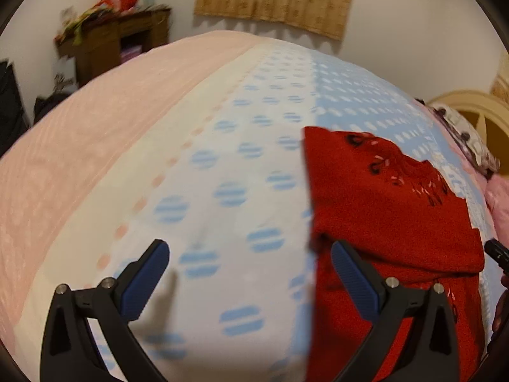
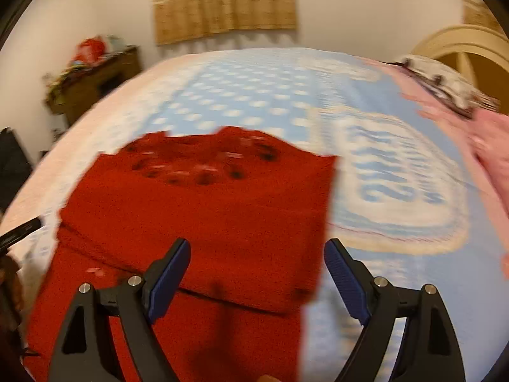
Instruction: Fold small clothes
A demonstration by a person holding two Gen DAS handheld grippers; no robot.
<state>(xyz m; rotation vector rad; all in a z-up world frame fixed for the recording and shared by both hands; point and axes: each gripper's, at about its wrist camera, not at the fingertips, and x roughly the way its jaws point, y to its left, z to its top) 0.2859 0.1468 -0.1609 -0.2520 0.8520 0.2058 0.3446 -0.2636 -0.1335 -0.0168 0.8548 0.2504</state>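
1. red knitted garment [image 2: 203, 222] lying flat on the bed [image 1: 222, 159], partly folded, with an upper layer overlapping a lower one and dark stitched motifs near its far edge.
2. left gripper [image 1: 249, 273] hovering above bare bedspread, fingers spread wide and holding nothing; garment's left edge at 3 o'clock, just under the right-hand finger.
3. right gripper [image 2: 257, 273] poised over the garment's near right part, fingers wide apart and empty; garment's right edge running between them toward 12 o'clock.
4. likely step: reaching for the next fold. best done by lowering each gripper onto one edge at matching heights, pinching only the layers meant to move, then lifting evenly so the knit does not skew.
5. plenty of open bedspread at 9 to 12 o'clock of the left gripper; pink bedding [image 2: 490, 146] at 2 o'clock of the right gripper, well apart.
6. both views blurred, so fine creases cannot be told.
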